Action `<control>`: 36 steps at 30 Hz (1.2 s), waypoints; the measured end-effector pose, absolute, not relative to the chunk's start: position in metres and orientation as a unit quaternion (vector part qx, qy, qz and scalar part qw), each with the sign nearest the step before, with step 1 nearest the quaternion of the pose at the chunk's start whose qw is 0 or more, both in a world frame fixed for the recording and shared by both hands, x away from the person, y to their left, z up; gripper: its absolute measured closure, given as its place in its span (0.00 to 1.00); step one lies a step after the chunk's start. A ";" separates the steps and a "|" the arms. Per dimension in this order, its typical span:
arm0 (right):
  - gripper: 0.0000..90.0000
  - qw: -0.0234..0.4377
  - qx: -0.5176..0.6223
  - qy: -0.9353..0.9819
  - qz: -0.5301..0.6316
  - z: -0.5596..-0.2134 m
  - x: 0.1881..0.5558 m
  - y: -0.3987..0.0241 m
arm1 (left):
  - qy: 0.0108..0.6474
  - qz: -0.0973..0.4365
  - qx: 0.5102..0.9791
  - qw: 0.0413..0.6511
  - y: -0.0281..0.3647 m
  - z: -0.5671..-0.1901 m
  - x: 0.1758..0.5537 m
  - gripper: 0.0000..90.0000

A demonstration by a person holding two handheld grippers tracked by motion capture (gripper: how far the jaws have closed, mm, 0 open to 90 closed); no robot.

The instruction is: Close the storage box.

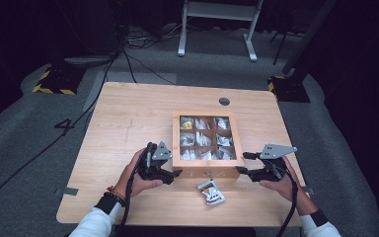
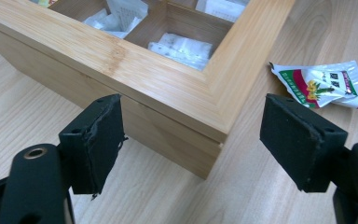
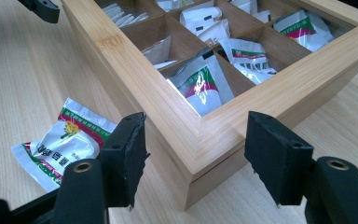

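Bamboo box [image 1: 205,165] with nine compartments sits right of centre on the bench [image 1: 128,118], its glazed lid down and small sachets visible through it. Left gripper [image 1: 173,174] is at the box's near left corner, about eight o'clock from its middle; its jaws stand apart, released, with the corner [image 2: 214,140] between them and neither pad touching the wood. Right gripper [image 1: 241,163] is at the near right corner, about four o'clock; its jaws are likewise spread either side of that corner [image 3: 193,175], clear of the wood. Loose sachet [image 1: 211,191], white with a red and green print, lies flat on the bench at six o'clock from the box, just in front of it between the two grippers.
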State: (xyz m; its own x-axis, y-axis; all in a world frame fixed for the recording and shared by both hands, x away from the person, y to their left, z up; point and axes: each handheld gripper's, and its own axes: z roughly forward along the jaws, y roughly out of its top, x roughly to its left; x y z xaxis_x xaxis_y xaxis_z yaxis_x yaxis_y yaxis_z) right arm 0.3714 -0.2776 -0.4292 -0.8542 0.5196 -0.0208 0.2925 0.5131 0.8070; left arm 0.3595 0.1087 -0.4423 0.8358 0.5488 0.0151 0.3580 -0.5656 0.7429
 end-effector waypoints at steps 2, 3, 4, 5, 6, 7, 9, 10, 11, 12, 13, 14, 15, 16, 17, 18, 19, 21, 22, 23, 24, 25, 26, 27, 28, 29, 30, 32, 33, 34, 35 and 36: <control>0.43 0.132 0.235 0.861 0.431 -0.430 0.370 -0.278 | 0.258 0.124 0.876 0.387 0.109 -0.443 0.357 0.22; 0.43 0.132 0.234 0.862 0.430 -0.430 0.369 -0.278 | 0.258 0.125 0.876 0.387 0.109 -0.443 0.356 0.22; 0.43 0.132 0.233 0.863 0.428 -0.430 0.369 -0.278 | 0.258 0.126 0.877 0.386 0.110 -0.443 0.355 0.22; 0.43 0.133 0.233 0.863 0.428 -0.431 0.368 -0.278 | 0.257 0.129 0.877 0.386 0.110 -0.443 0.354 0.21; 0.43 0.132 0.233 0.863 0.427 -0.430 0.367 -0.278 | 0.258 0.131 0.876 0.387 0.110 -0.443 0.354 0.21; 0.43 0.133 0.232 0.864 0.427 -0.430 0.367 -0.278 | 0.259 0.133 0.875 0.387 0.110 -0.442 0.354 0.21; 0.42 0.133 0.233 0.864 0.425 -0.430 0.367 -0.278 | 0.260 0.141 0.873 0.388 0.111 -0.441 0.353 0.20; 0.41 0.133 0.232 0.864 0.426 -0.430 0.367 -0.278 | 0.259 0.143 0.873 0.388 0.112 -0.440 0.352 0.20; 0.41 0.134 0.232 0.864 0.426 -0.430 0.367 -0.277 | 0.258 0.148 0.872 0.389 0.113 -0.439 0.352 0.20; 0.40 0.136 0.232 0.864 0.426 -0.429 0.367 -0.277 | 0.258 0.152 0.871 0.390 0.114 -0.438 0.351 0.19; 0.40 0.137 0.231 0.864 0.427 -0.428 0.366 -0.277 | 0.259 0.152 0.870 0.392 0.116 -0.437 0.351 0.19; 0.39 0.140 0.231 0.863 0.426 -0.428 0.366 -0.277 | 0.259 0.155 0.870 0.391 0.117 -0.437 0.351 0.19; 0.38 0.142 0.233 0.862 0.428 -0.427 0.367 -0.278 | 0.258 0.161 0.870 0.388 0.119 -0.436 0.350 0.19; 0.38 0.142 0.234 0.861 0.428 -0.427 0.367 -0.278 | 0.257 0.165 0.869 0.390 0.121 -0.435 0.349 0.19; 0.38 0.144 0.234 0.861 0.428 -0.426 0.367 -0.278 | 0.256 0.166 0.869 0.390 0.123 -0.435 0.349 0.20; 0.38 0.147 0.234 0.861 0.426 -0.426 0.368 -0.278 | 0.253 0.170 0.870 0.387 0.125 -0.434 0.348 0.20; 0.38 0.150 0.234 0.862 0.424 -0.425 0.368 -0.279 | 0.254 0.178 0.869 0.386 0.127 -0.434 0.347 0.20; 0.37 0.152 0.236 0.861 0.423 -0.424 0.368 -0.279 | 0.254 0.180 0.869 0.384 0.131 -0.433 0.346 0.20; 0.37 0.154 0.236 0.861 0.423 -0.423 0.369 -0.279 | 0.254 0.184 0.870 0.380 0.133 -0.433 0.346 0.20; 0.37 0.157 0.237 0.861 0.422 -0.423 0.369 -0.280 | 0.255 0.187 0.870 0.378 0.135 -0.433 0.346 0.20; 0.36 0.159 0.239 0.860 0.422 -0.422 0.369 -0.281 | 0.258 0.189 0.869 0.377 0.138 -0.434 0.346 0.20; 0.36 0.162 0.240 0.860 0.421 -0.422 0.369 -0.281 | 0.262 0.190 0.869 0.373 0.141 -0.434 0.347 0.20; 0.36 0.164 0.242 0.859 0.420 -0.421 0.370 -0.283 | 0.264 0.191 0.870 0.371 0.143 -0.435 0.347 0.20; 0.35 0.166 0.244 0.859 0.418 -0.421 0.370 -0.284 | 0.266 0.197 0.870 0.365 0.146 -0.435 0.348 0.20; 0.35 0.169 0.245 0.859 0.417 -0.421 0.370 -0.285 | 0.268 0.203 0.870 0.360 0.148 -0.436 0.348 0.20; 0.35 0.172 0.247 0.858 0.417 -0.421 0.370 -0.286 | 0.271 0.205 0.870 0.358 0.150 -0.438 0.349 0.20; 0.35 0.173 0.249 0.857 0.417 -0.420 0.371 -0.287 | 0.273 0.207 0.870 0.355 0.153 -0.439 0.349 0.20; 0.34 0.178 0.252 0.856 0.415 -0.420 0.371 -0.290 | 0.275 0.213 0.869 0.351 0.157 -0.441 0.349 0.20; 0.34 0.180 0.253 0.855 0.414 -0.420 0.371 -0.290 | 0.274 0.219 0.871 0.344 0.159 -0.442 0.349 0.20; 0.34 0.184 0.255 0.855 0.412 -0.420 0.371 -0.292 | 0.277 0.221 0.870 0.342 0.161 -0.443 0.349 0.20; 0.34 0.187 0.256 0.856 0.409 -0.420 0.371 -0.293 | 0.282 0.222 0.870 0.339 0.164 -0.444 0.349 0.20; 0.34 0.188 0.259 0.855 0.408 -0.420 0.371 -0.294 | 0.283 0.223 0.869 0.338 0.166 -0.445 0.349 0.20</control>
